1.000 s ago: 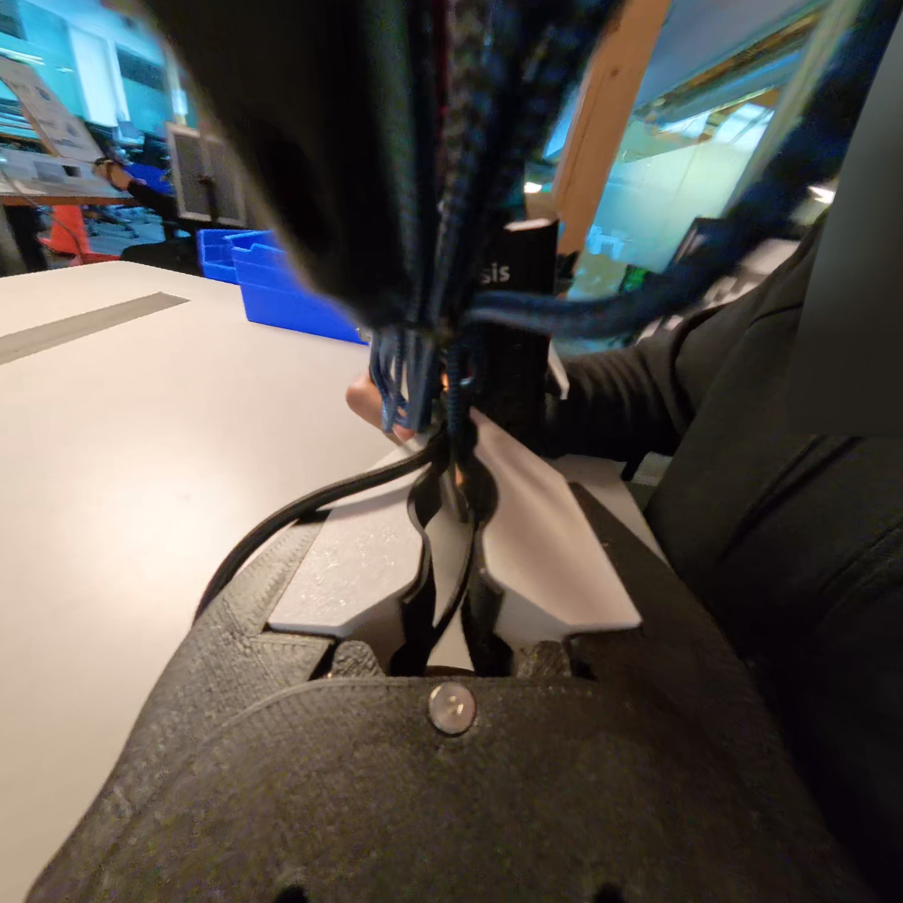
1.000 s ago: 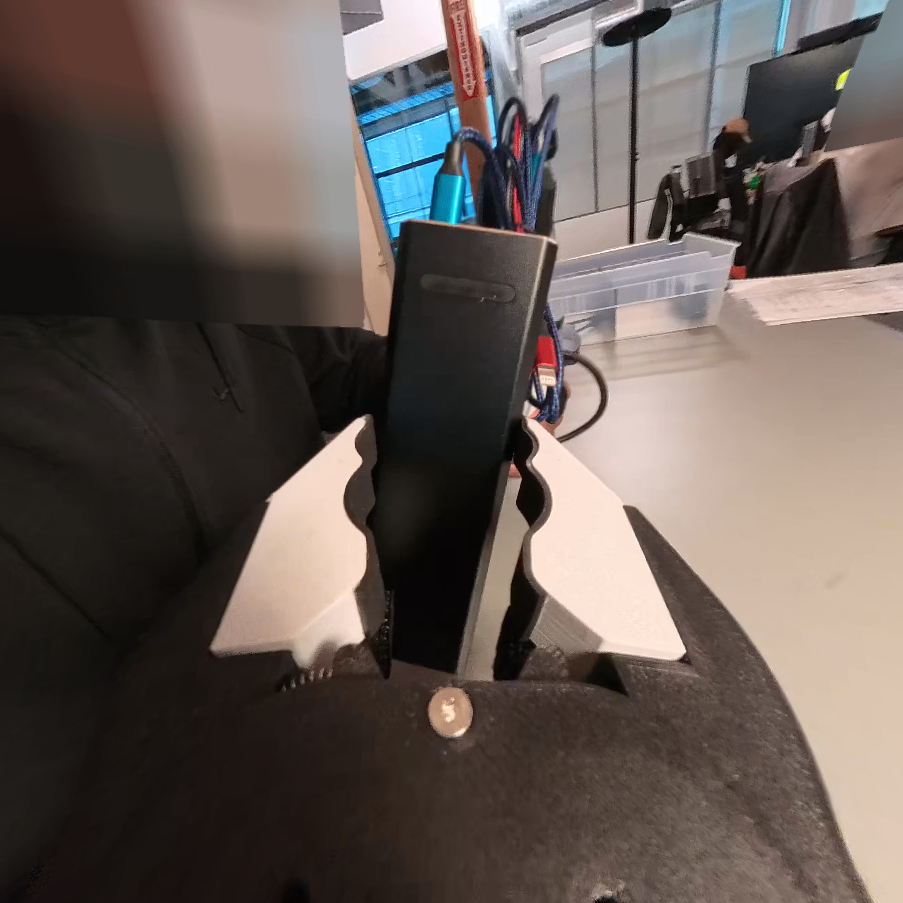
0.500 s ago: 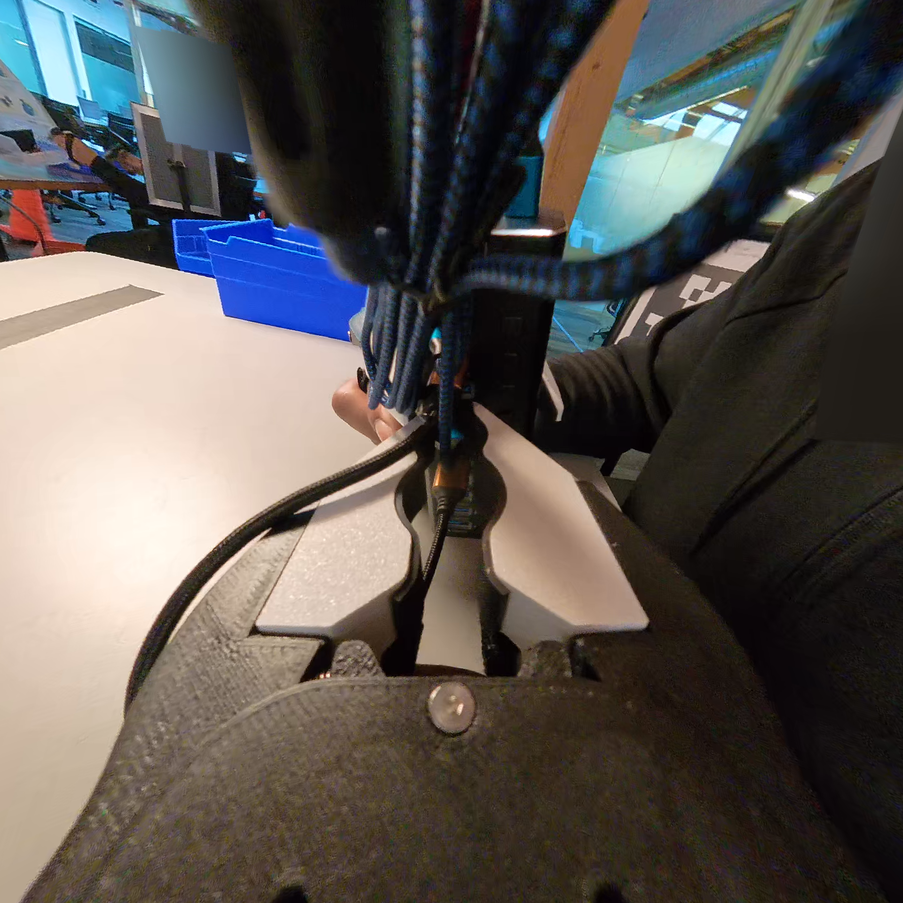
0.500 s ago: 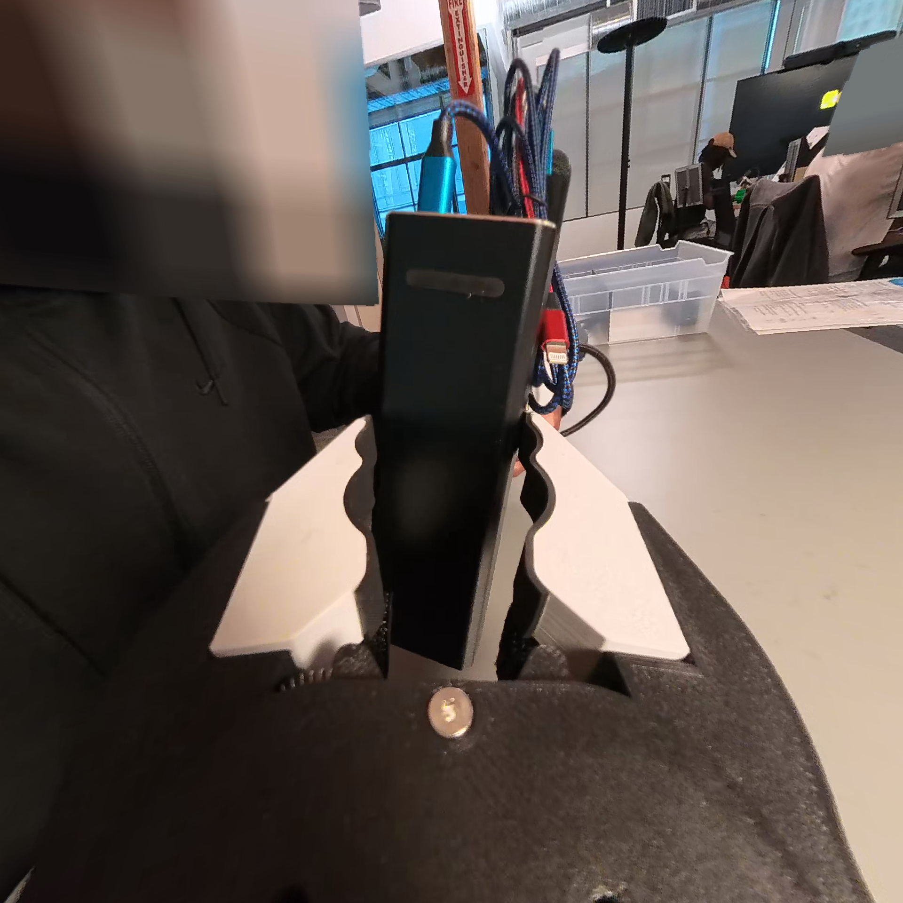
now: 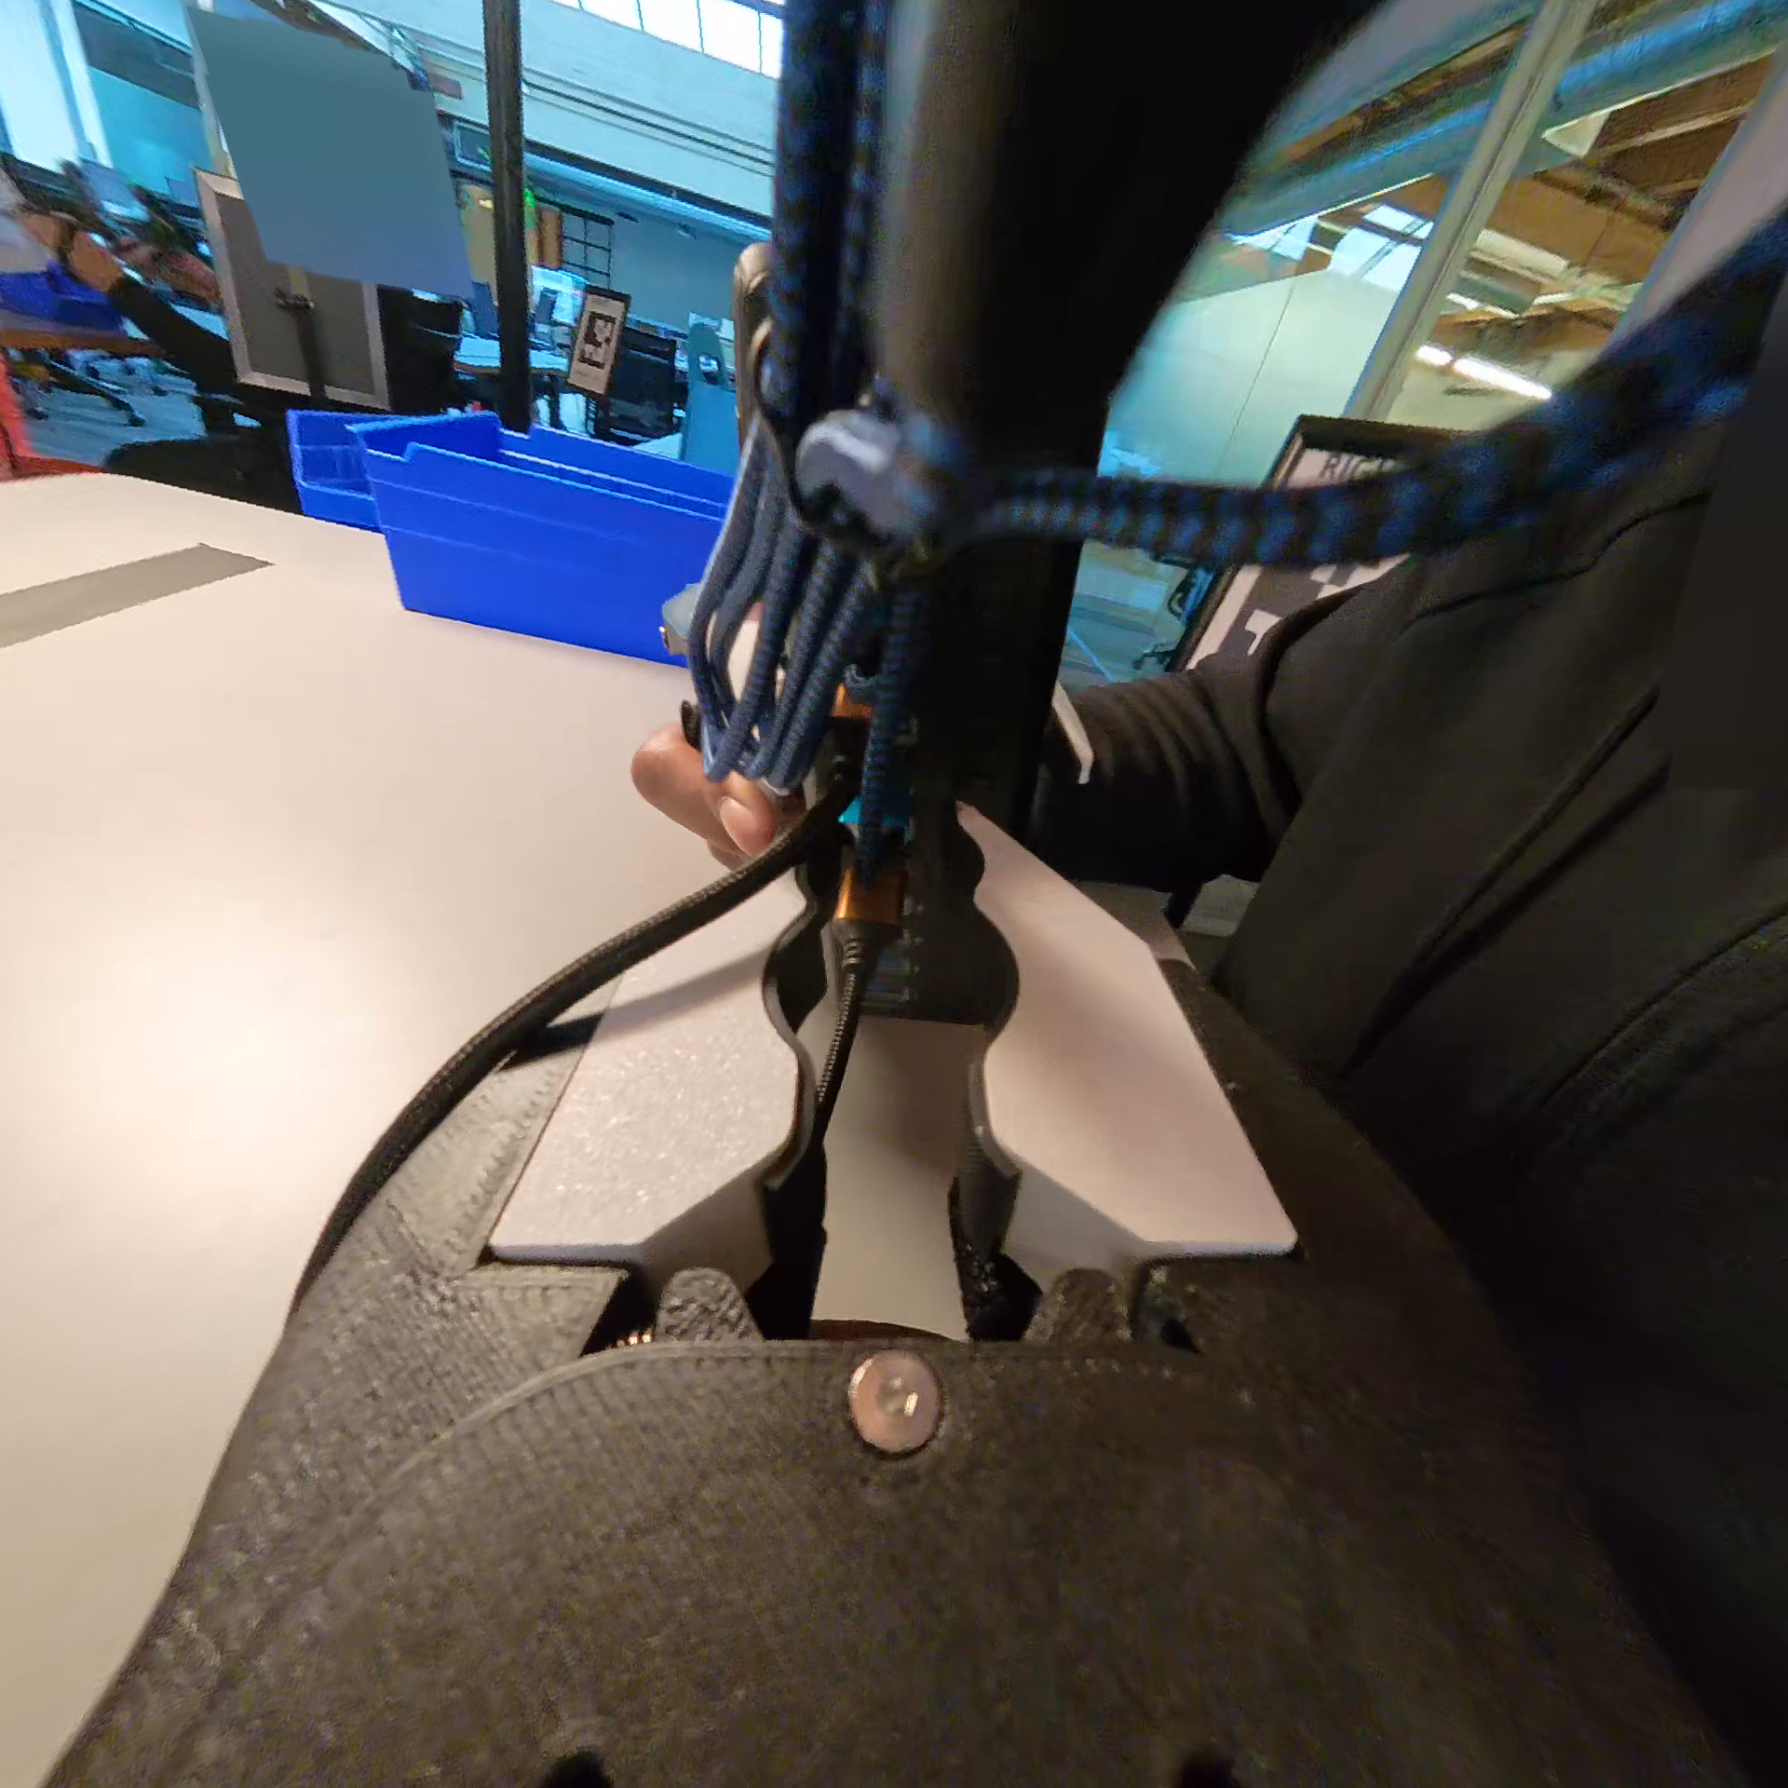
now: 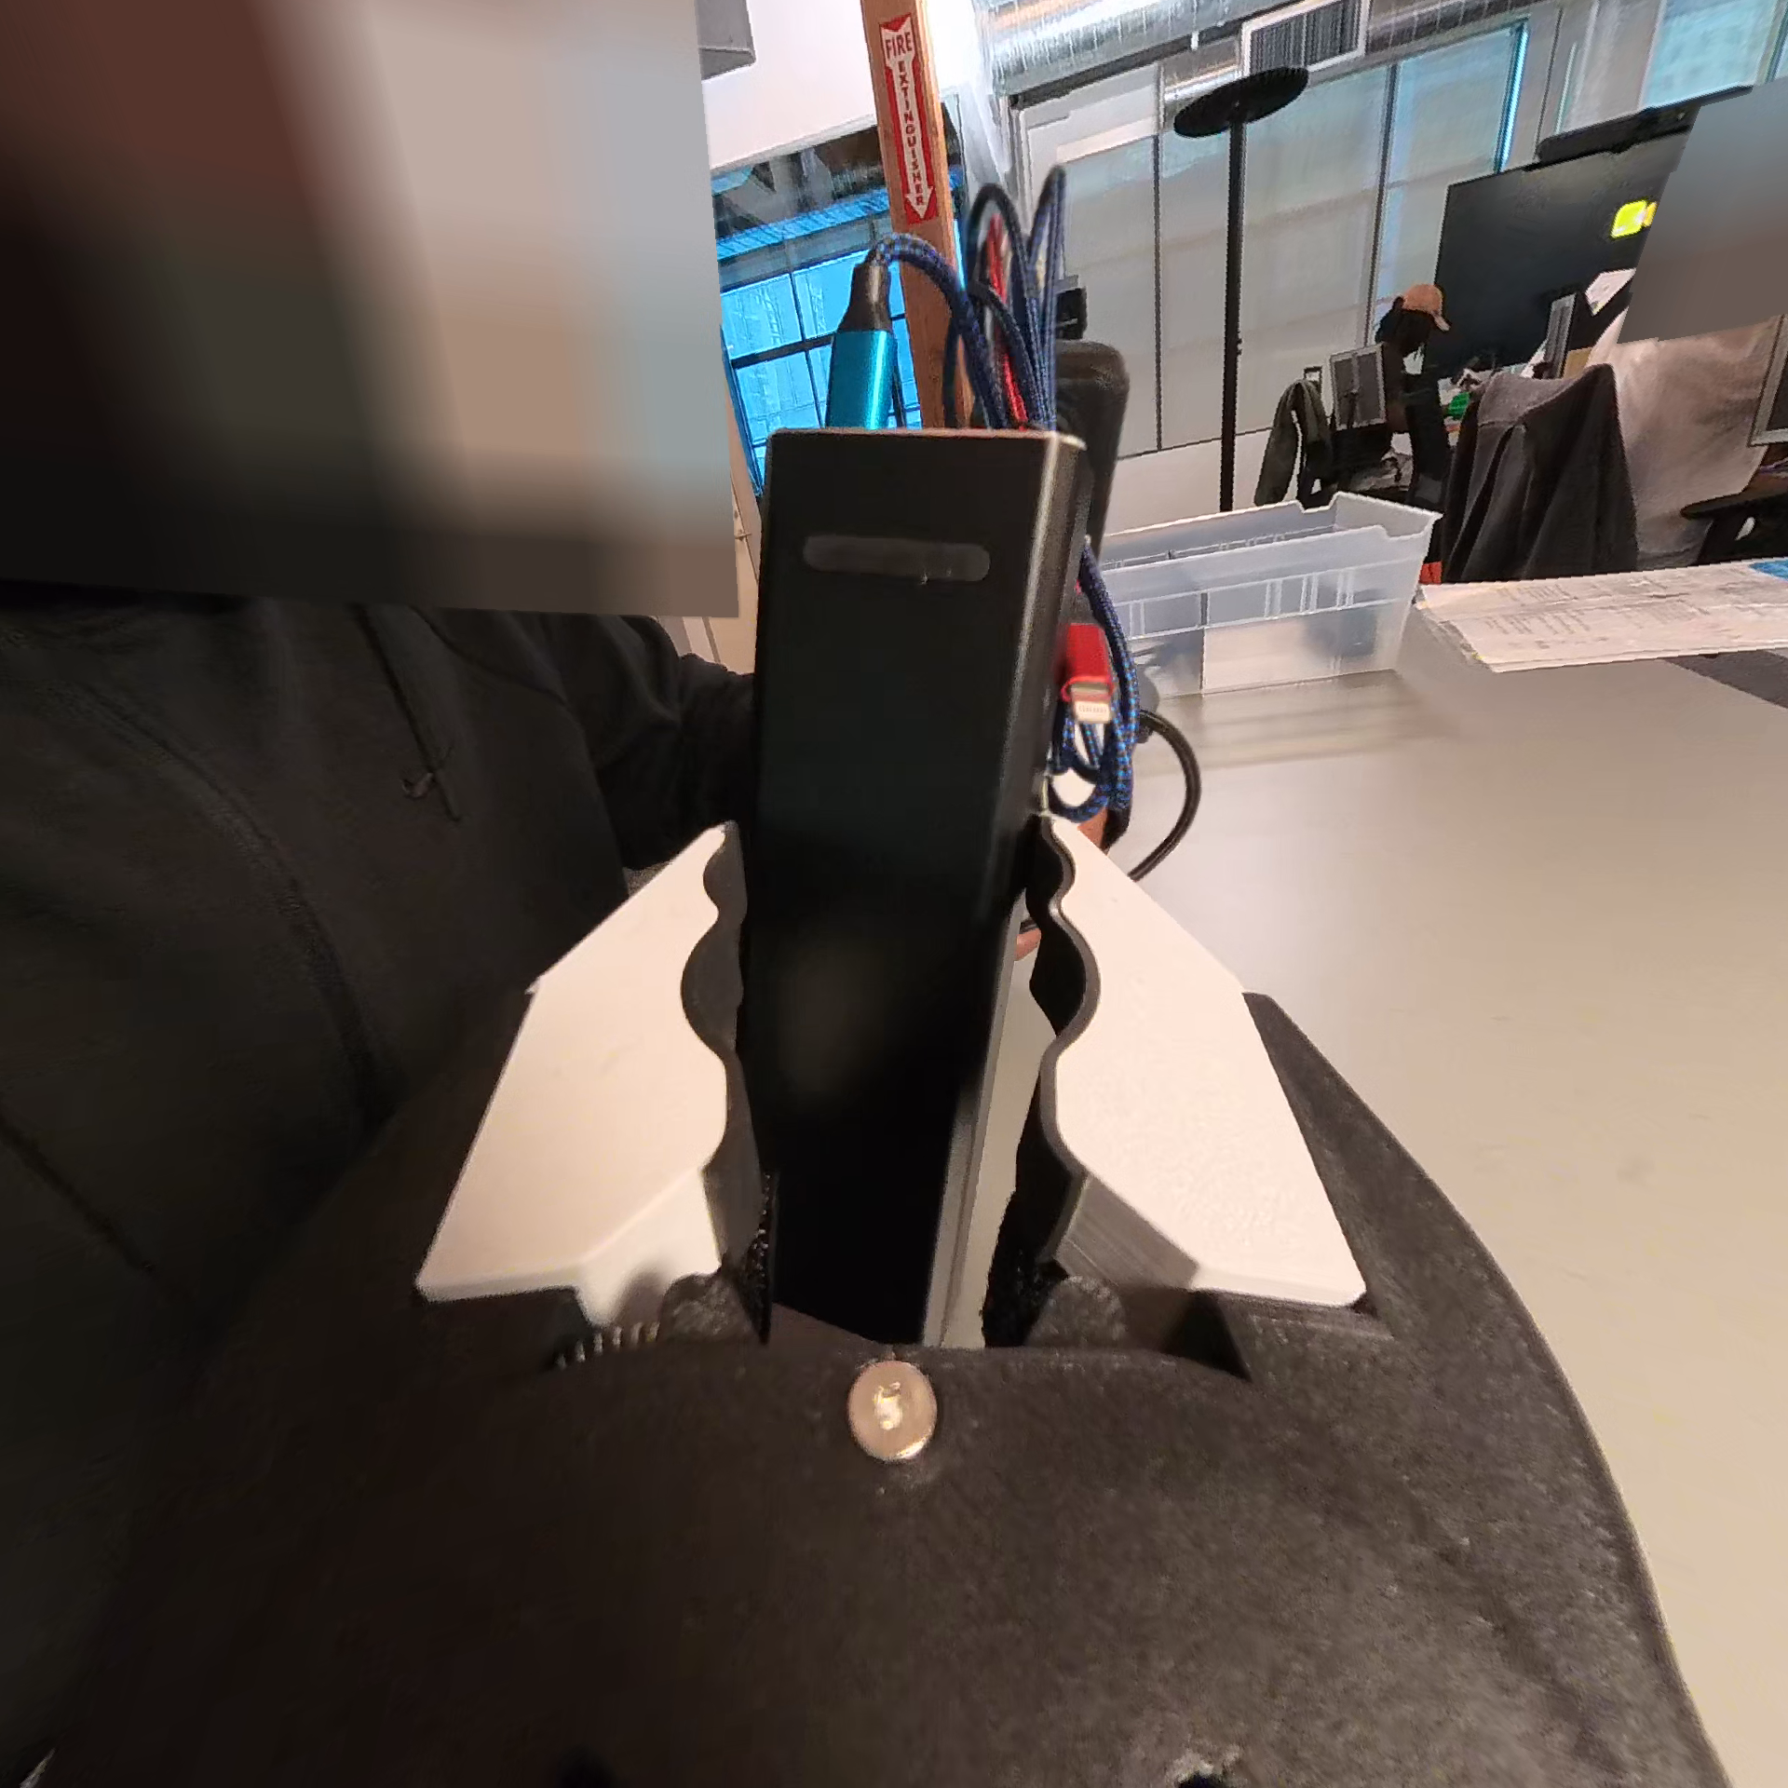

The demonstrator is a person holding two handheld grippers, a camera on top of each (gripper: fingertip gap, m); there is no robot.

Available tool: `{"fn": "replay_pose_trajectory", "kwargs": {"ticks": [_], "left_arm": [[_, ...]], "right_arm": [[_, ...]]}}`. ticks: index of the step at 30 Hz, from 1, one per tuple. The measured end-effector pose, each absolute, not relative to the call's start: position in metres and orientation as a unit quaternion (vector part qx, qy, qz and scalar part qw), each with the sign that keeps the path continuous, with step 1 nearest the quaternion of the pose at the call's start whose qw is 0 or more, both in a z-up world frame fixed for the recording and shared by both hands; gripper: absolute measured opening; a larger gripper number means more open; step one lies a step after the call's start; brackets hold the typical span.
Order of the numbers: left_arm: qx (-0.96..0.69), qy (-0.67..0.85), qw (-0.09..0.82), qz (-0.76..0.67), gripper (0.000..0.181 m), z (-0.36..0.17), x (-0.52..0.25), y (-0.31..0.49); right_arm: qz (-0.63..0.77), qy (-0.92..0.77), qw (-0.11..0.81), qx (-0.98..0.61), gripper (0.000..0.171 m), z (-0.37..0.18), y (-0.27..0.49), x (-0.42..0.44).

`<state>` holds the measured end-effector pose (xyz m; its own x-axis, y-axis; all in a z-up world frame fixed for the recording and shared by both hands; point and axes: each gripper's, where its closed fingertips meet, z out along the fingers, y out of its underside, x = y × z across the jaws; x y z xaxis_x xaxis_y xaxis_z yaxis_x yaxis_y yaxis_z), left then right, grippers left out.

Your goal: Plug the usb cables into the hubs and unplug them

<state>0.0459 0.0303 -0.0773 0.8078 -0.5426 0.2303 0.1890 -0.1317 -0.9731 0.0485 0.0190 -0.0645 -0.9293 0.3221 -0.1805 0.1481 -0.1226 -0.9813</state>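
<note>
My right gripper (image 6: 885,842) is shut on a black USB hub (image 6: 890,735) and holds it upright above the table. A bundle of blue braided cables (image 6: 1093,735) with a red plug (image 6: 1088,668) and a teal plug (image 6: 861,377) hangs behind the hub. In the left wrist view the hub's lower end (image 5: 953,958) stands between my left gripper's fingertips. An orange USB plug (image 5: 871,895) with a thin black cable sits against the hub there. My left gripper (image 5: 885,851) is open, its jaws wider than the plug. The blue bundle (image 5: 774,677) hangs just above.
A thick black cable (image 5: 581,977) curves left over the grey table (image 5: 242,871). Blue bins (image 5: 542,522) stand at the far edge. A clear bin (image 6: 1258,600) and papers (image 6: 1596,619) lie at the right. A person's hand (image 5: 697,784) and dark jacket (image 5: 1500,871) are close.
My left gripper's jaws have widened around the orange plug. The cable bundle has risen in the left view. My right gripper still holds the hub, nearly unmoved.
</note>
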Motion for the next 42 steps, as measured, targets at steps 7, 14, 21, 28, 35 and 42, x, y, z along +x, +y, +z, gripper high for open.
{"fn": "replay_pose_trajectory", "kwargs": {"ticks": [7, 14, 21, 28, 35, 42], "left_arm": [[-0.704, 0.136, 0.663, -0.214, 0.017, -0.08, 0.035, 0.033], [-0.715, 0.128, 0.666, -0.168, 0.017, -0.081, 0.025, 0.037], [-0.722, 0.143, 0.659, -0.157, 0.017, -0.083, 0.034, 0.036], [-0.721, 0.138, 0.659, -0.162, 0.016, -0.083, 0.037, 0.037], [-0.715, 0.129, 0.663, -0.18, 0.016, -0.082, 0.038, 0.038], [-0.704, 0.153, 0.662, -0.207, 0.016, -0.082, 0.046, 0.034]], "right_arm": [[0.708, -0.67, 0.112, -0.192, 0.059, -0.066, 0.024, 0.041], [0.666, -0.686, 0.213, -0.203, 0.056, -0.063, 0.035, 0.03], [0.674, -0.689, 0.192, -0.185, 0.055, -0.063, 0.032, 0.037], [0.684, -0.685, 0.154, -0.197, 0.056, -0.063, 0.032, 0.038], [0.699, -0.673, 0.119, -0.21, 0.057, -0.062, 0.032, 0.037], [0.718, -0.66, 0.054, -0.212, 0.057, -0.063, 0.029, 0.043]]}}
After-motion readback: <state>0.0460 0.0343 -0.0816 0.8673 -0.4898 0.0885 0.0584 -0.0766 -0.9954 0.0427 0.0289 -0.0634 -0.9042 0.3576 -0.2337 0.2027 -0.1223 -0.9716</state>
